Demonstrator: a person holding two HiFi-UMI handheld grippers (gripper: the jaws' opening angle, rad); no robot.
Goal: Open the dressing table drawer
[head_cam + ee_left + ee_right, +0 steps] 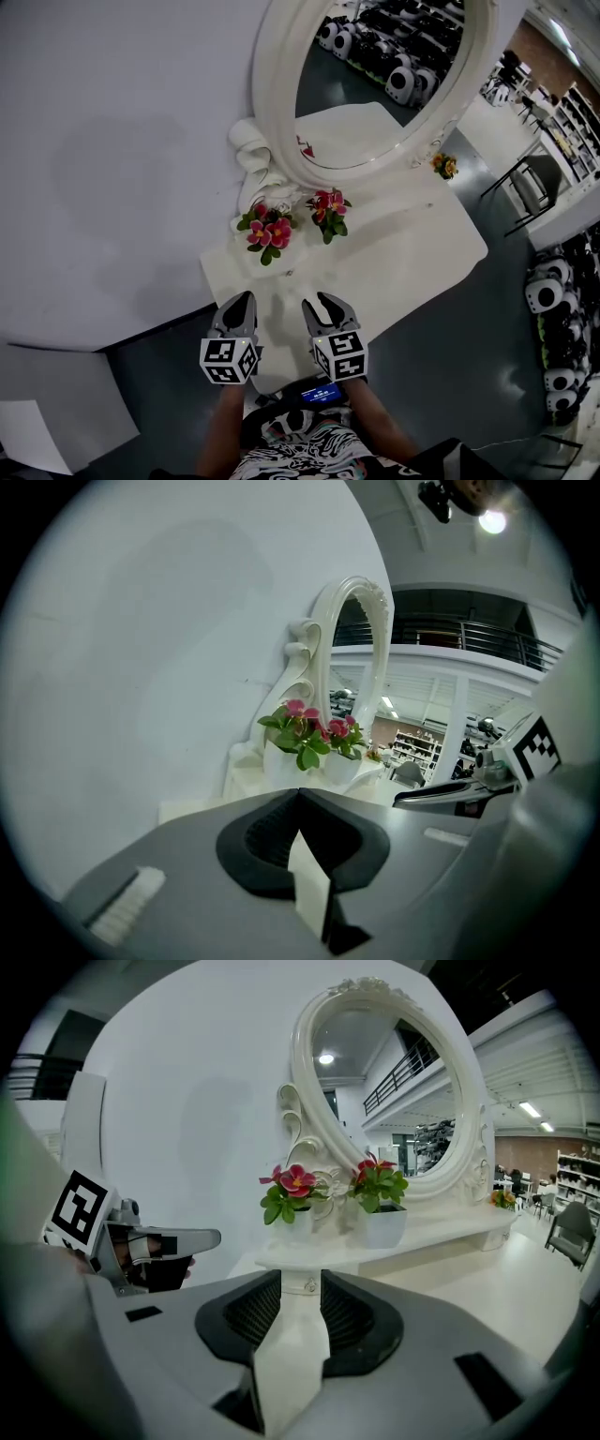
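The white dressing table [412, 244] stands against the wall under an oval mirror [375, 84]. Its drawer front shows only in the right gripper view, with a small knob [307, 1287] below the tabletop edge. My right gripper [323, 307] is open at the table's front; the knob sits in the gap between its jaws [301, 1277], and I cannot tell whether they touch it. My left gripper [240, 305] hovers beside it to the left, shut on nothing [299, 796].
Two white pots of pink flowers [267, 232] [327, 208] stand at the mirror's foot. A small orange bouquet [444, 166] sits at the table's far end. A dark chair [539, 183] and rows of white machines [553, 309] are on the floor to the right.
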